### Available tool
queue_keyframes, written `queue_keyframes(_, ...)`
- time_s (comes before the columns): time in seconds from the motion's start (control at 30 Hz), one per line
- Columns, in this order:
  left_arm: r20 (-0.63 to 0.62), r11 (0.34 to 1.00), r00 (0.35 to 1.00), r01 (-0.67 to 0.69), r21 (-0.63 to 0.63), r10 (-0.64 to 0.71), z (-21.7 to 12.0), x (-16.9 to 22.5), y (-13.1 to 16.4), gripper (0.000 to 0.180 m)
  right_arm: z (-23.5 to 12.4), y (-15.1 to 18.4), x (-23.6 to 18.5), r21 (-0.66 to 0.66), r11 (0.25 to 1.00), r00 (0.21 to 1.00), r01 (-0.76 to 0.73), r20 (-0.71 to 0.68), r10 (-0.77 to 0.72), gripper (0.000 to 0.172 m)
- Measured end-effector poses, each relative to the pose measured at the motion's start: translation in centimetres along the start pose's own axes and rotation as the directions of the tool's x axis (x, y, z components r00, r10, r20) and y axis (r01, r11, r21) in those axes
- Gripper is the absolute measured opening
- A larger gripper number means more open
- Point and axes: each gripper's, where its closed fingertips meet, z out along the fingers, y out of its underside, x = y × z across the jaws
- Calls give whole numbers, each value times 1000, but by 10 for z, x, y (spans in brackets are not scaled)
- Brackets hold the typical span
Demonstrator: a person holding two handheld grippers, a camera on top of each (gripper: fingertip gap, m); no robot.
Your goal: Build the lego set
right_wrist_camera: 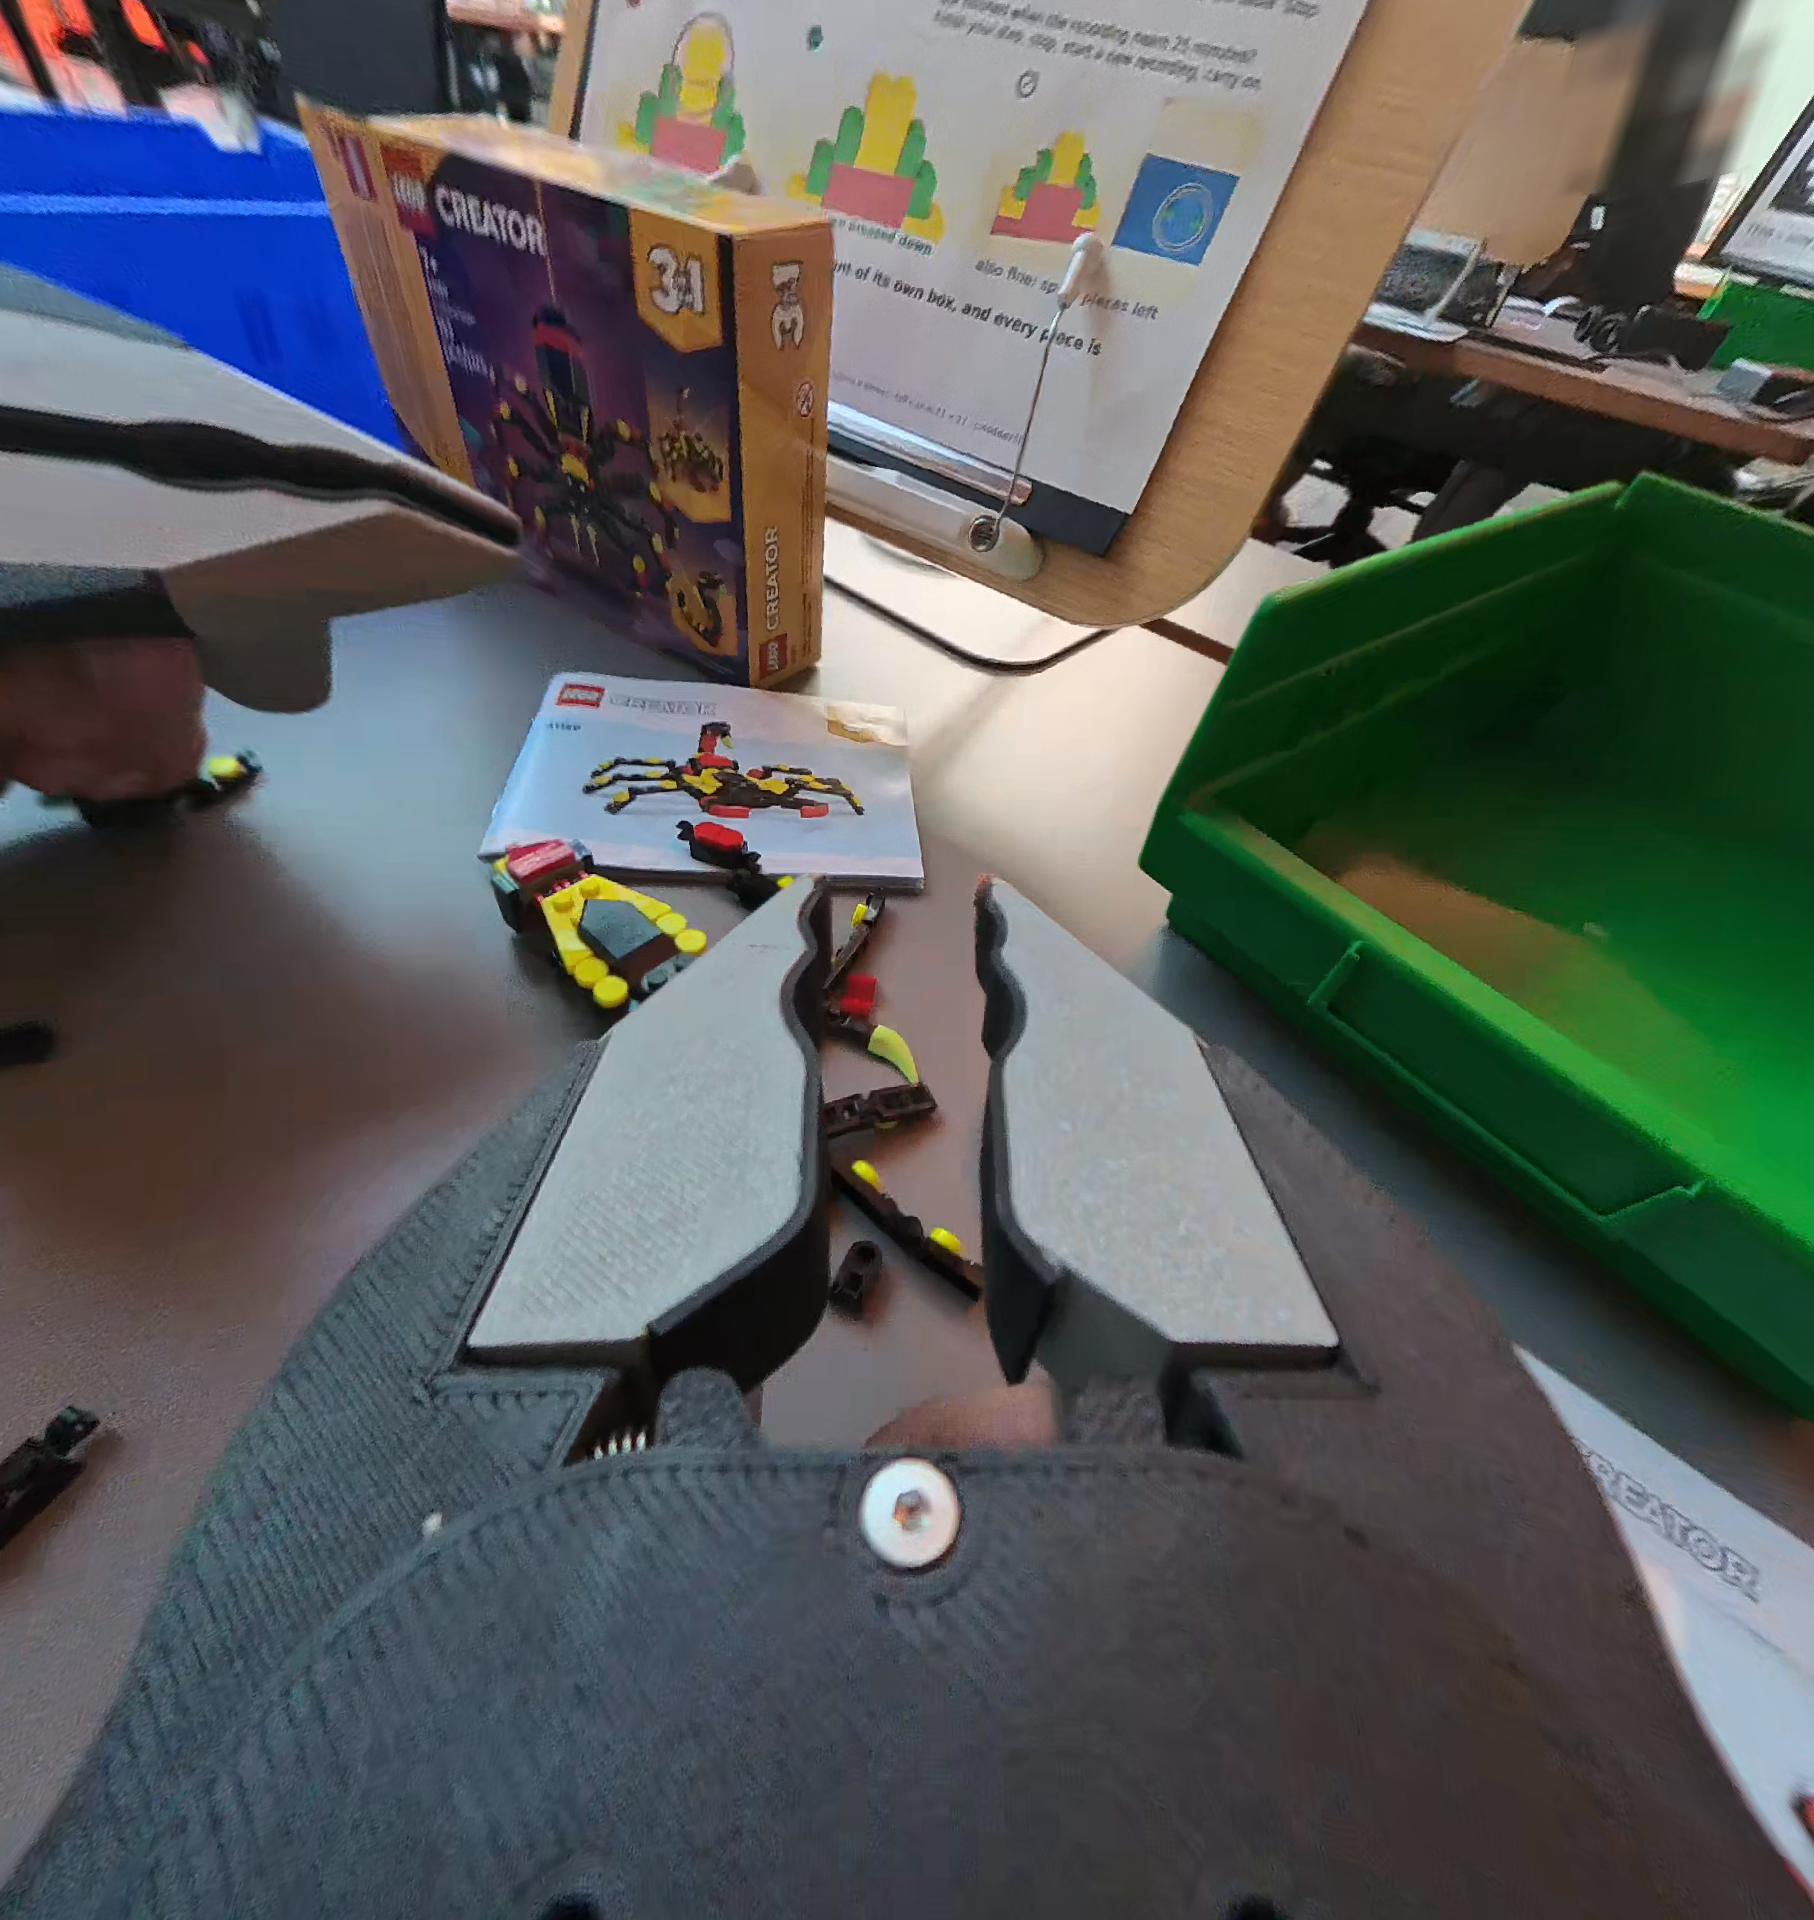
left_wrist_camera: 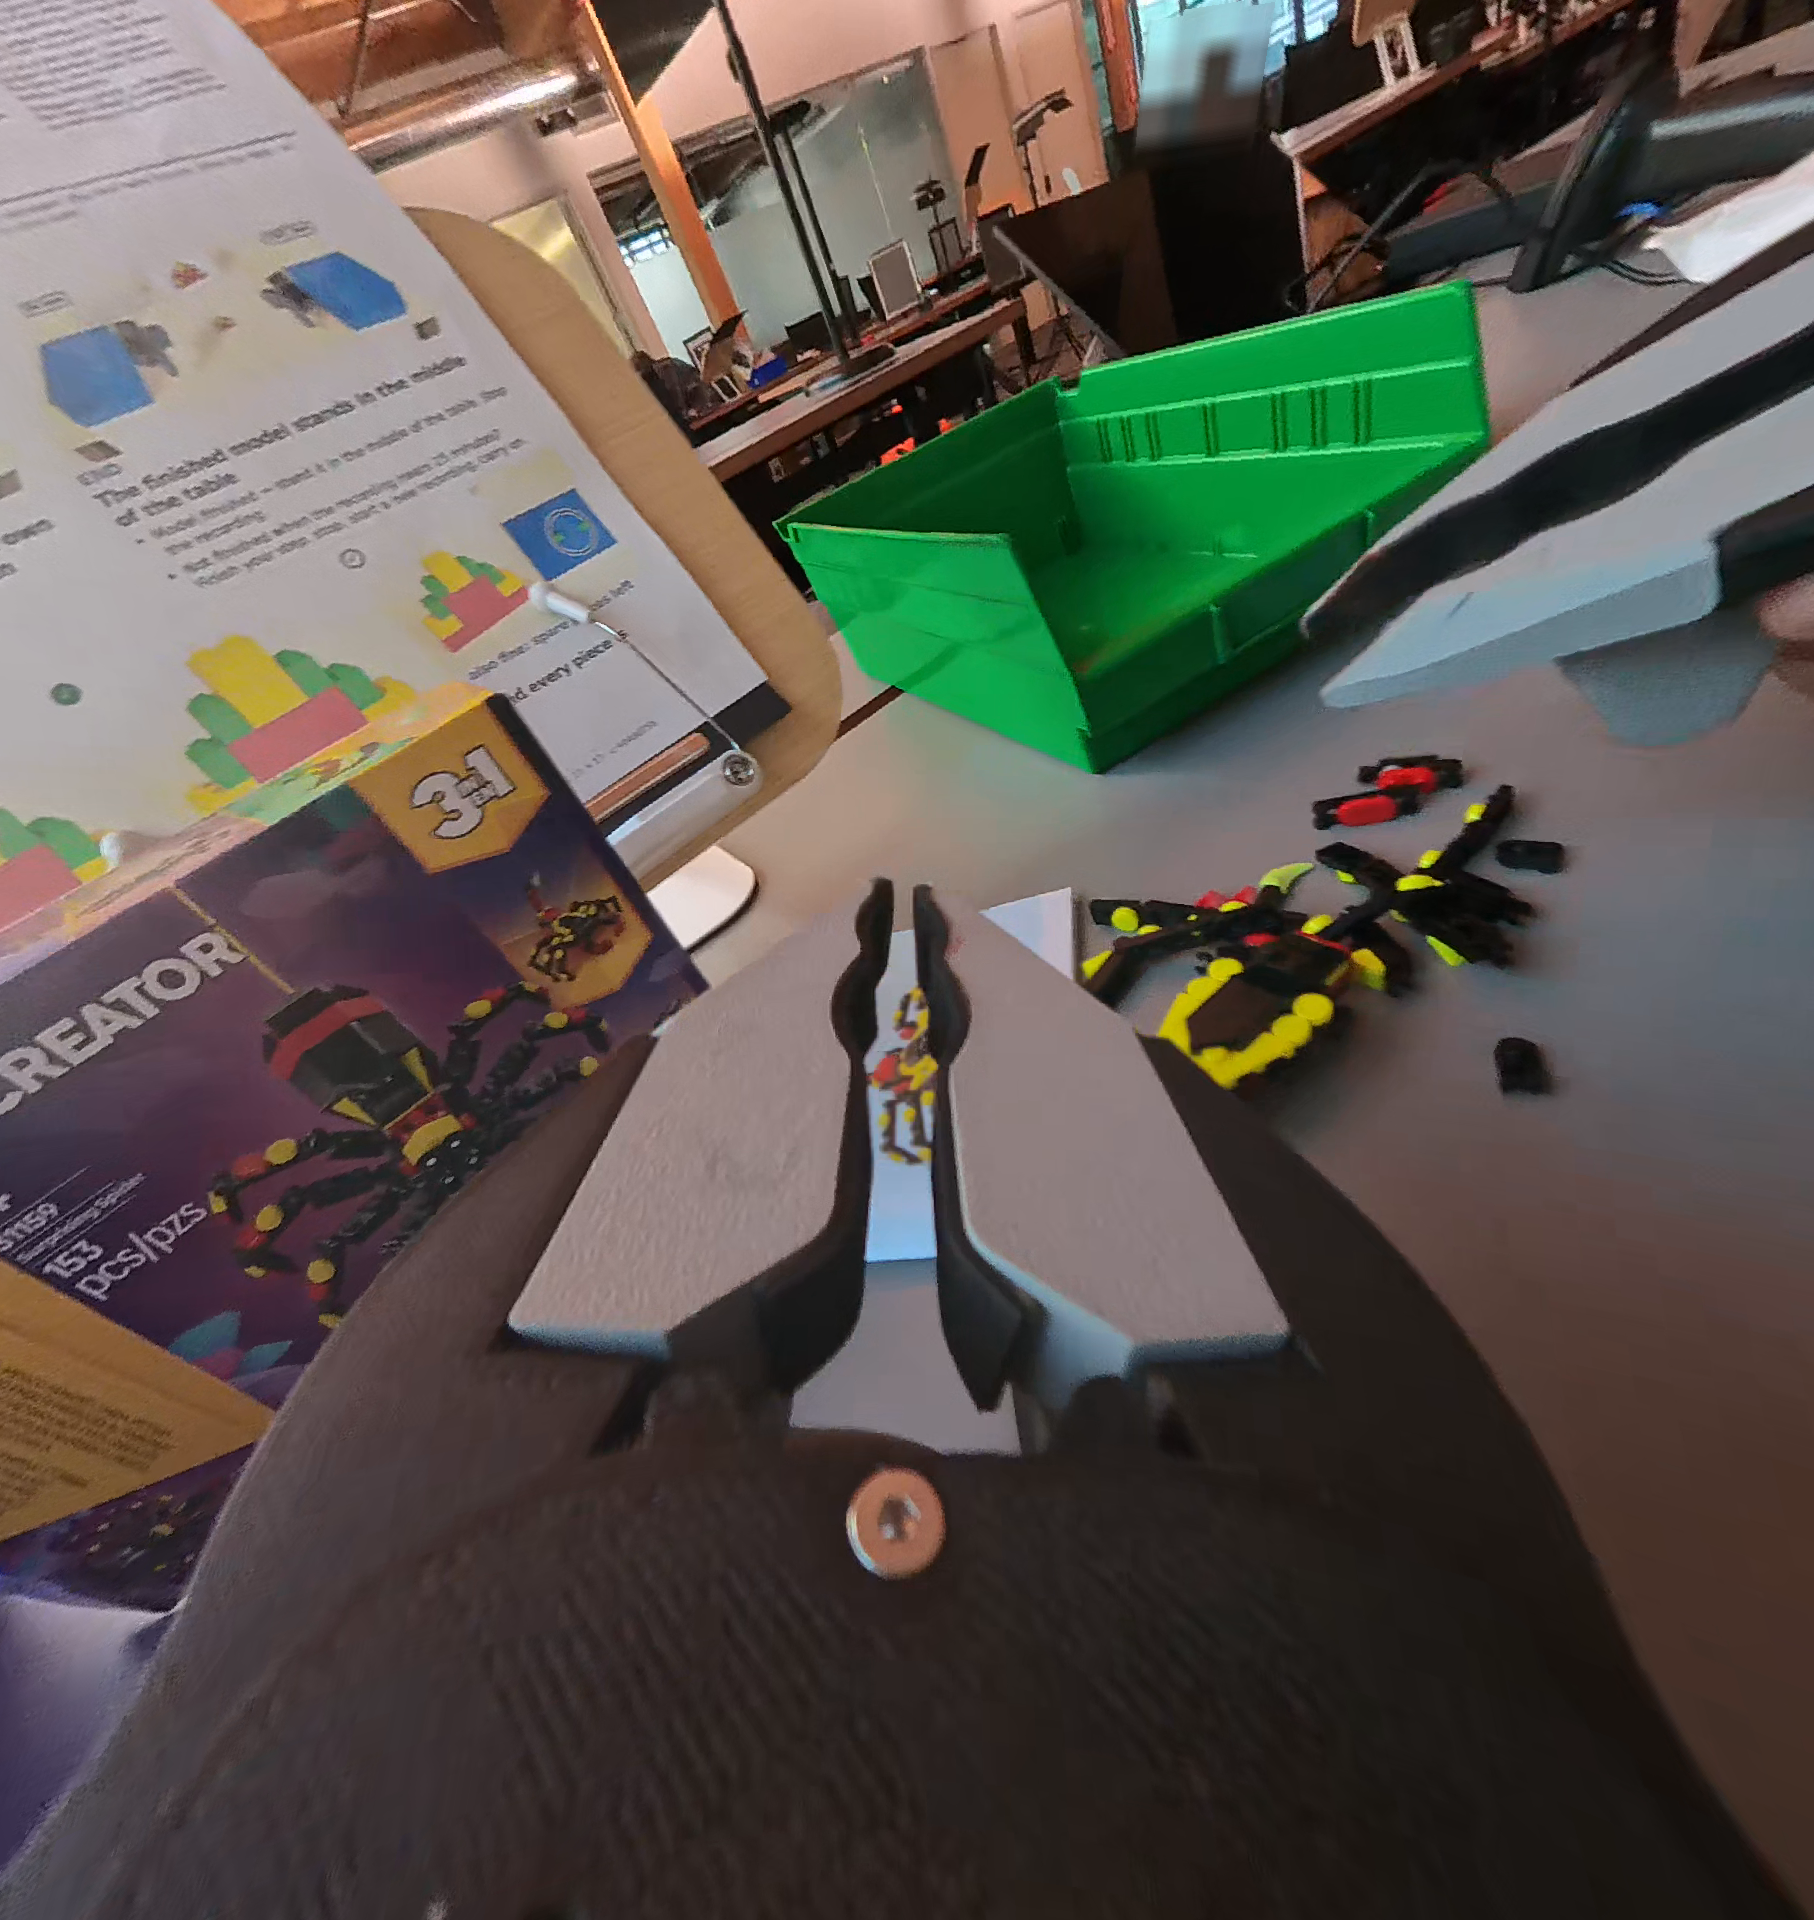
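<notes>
My left gripper [left_wrist_camera: 901, 899] is shut, with nothing visible between its pads. It hovers over a white instruction booklet [left_wrist_camera: 903, 1164], next to a purple and yellow toy brick box [left_wrist_camera: 290, 1039]. It also shows at the left of the right wrist view [right_wrist_camera: 503, 530], raised above the table. My right gripper [right_wrist_camera: 901, 899] is open and hovers low over loose black, yellow and red brick pieces [right_wrist_camera: 872, 1049] lying on the table; its pads touch none of them. A part-built yellow and black model [right_wrist_camera: 602, 935] lies just left of it, by the booklet [right_wrist_camera: 716, 779].
A green bin [right_wrist_camera: 1557, 883] lies tipped on its side at the right. A wooden document stand with a printed sheet [right_wrist_camera: 1038, 208] is behind the box [right_wrist_camera: 591, 395]. A blue bin [right_wrist_camera: 155, 208] is far left. A second booklet [right_wrist_camera: 1734, 1621] lies near right. There is about 12 cm between the tips of the two grippers.
</notes>
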Motion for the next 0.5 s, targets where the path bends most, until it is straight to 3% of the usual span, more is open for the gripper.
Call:
queue_keyframes(0.17, 3, 993, 994, 111, -28, -111, 9, -18, 8, 0, -4, -7, 21, 82, 991, 994, -102, 34, 100, 20)
queue_keyframes(0.3, 5, 998, 998, 66, -16, -66, 11, -15, 7, 0, -11, -20, 31, 195, 977, 997, -81, 19, 78, 20)
queue_keyframes(0.5, -28, 991, 994, 101, -86, -103, 19, -14, 16, 0, -16, -27, 21, 250, 960, 978, -130, 192, 82, 22)
